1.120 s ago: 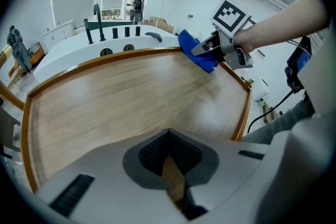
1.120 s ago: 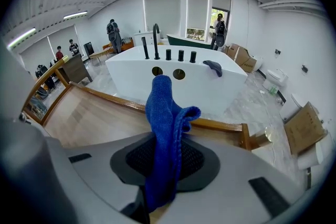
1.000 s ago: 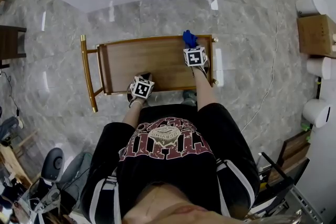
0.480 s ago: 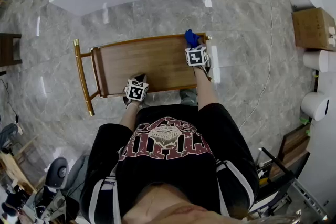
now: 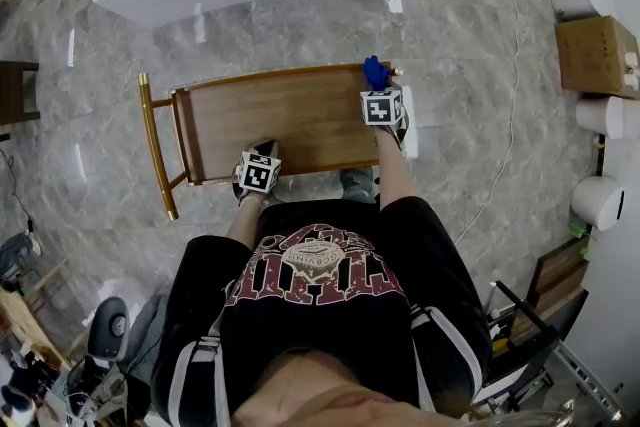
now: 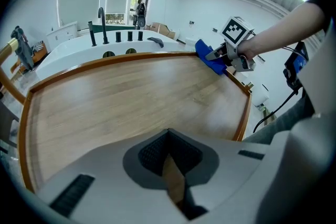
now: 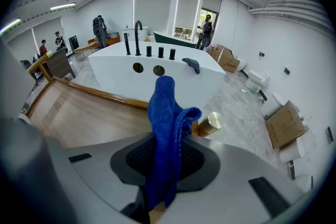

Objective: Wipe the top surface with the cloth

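Cloth point(image 7: 164, 107) in R gripper point(image 7: 166, 160), tabletop point(image 5: 290, 120) corner.

I'm seeing the cloth point(image 7: 164, 107) running down between the jaws of the right gripper point(image 7: 165, 165), lower end hidden. Left gripper point(image 6: 168, 139) body is blocking the bench point(image 6: 131, 97) near edge. Background people point(image 7: 207, 26) are reading too small to describe.

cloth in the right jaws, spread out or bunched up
Bunched up: the blue cloth stands folded in a clump between the right gripper's shut jaws.

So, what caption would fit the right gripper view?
Right gripper clamps a crumpled blue cloth at the far corner of the rimmed wooden tabletop.
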A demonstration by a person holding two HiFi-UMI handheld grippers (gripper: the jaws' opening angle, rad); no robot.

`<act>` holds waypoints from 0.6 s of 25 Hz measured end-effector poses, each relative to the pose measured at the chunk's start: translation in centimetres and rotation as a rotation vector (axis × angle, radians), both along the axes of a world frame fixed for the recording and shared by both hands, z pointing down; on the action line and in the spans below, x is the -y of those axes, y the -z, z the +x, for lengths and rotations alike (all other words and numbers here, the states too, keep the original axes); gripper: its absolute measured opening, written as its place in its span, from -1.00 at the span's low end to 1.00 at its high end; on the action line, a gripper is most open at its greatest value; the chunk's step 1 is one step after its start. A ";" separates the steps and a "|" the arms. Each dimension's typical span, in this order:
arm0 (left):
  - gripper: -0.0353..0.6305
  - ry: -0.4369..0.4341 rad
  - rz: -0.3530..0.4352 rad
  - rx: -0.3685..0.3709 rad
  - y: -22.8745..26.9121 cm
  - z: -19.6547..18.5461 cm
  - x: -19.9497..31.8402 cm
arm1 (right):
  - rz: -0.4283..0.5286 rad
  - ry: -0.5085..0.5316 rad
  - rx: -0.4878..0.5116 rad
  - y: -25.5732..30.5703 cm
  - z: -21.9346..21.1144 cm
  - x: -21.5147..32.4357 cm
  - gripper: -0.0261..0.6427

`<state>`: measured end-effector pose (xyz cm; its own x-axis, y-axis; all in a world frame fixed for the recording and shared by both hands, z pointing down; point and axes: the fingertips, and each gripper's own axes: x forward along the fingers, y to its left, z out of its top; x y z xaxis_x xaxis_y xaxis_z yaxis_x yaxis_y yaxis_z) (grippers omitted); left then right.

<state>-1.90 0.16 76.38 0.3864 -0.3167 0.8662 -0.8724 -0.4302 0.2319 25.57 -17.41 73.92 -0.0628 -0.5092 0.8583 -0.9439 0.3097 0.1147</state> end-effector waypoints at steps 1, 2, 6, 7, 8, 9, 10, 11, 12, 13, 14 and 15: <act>-0.76 -0.002 -0.002 0.002 0.1 0.0 0.0 | 0.001 -0.001 -0.007 0.0 0.1 -0.1 -0.67; -0.76 -0.003 -0.004 0.003 0.1 0.0 -0.1 | 0.004 -0.002 -0.014 0.1 0.3 -0.1 -0.67; -0.76 -0.001 -0.014 -0.002 0.6 -0.2 -0.2 | 0.014 -0.013 -0.039 0.5 0.8 -0.1 -0.67; -0.76 0.000 -0.015 -0.002 0.6 -0.3 -0.2 | 0.019 -0.018 -0.038 0.7 0.9 -0.1 -0.67; -0.76 0.002 -0.014 -0.003 0.6 -0.4 -0.1 | 0.027 -0.018 -0.038 0.9 0.9 0.0 -0.67; -0.76 0.004 -0.013 -0.003 0.5 -0.4 0.0 | 0.040 -0.011 -0.047 1.1 0.9 0.2 -0.67; -0.76 0.007 -0.012 -0.003 0.3 -0.4 0.0 | 0.055 0.000 -0.064 1.4 1.1 0.3 -0.67; -0.76 0.010 -0.012 -0.003 0.3 -0.5 0.1 | 0.065 0.008 -0.077 1.5 1.3 0.4 -0.67; -0.76 0.012 -0.011 -0.003 0.2 -0.5 0.1 | 0.066 0.008 -0.079 1.4 1.5 0.3 -0.67; -0.76 0.012 -0.010 -0.004 0.2 -0.5 0.2 | 0.059 0.002 -0.072 1.3 1.7 0.2 -0.67; -0.76 0.011 -0.008 -0.004 0.2 -0.4 0.2 | 0.049 -0.003 -0.063 1.1 2.0 0.0 -0.67; -0.76 0.010 -0.008 -0.006 0.2 -0.4 0.3 | 0.041 -0.001 -0.058 1.0 2.1 -0.2 -0.67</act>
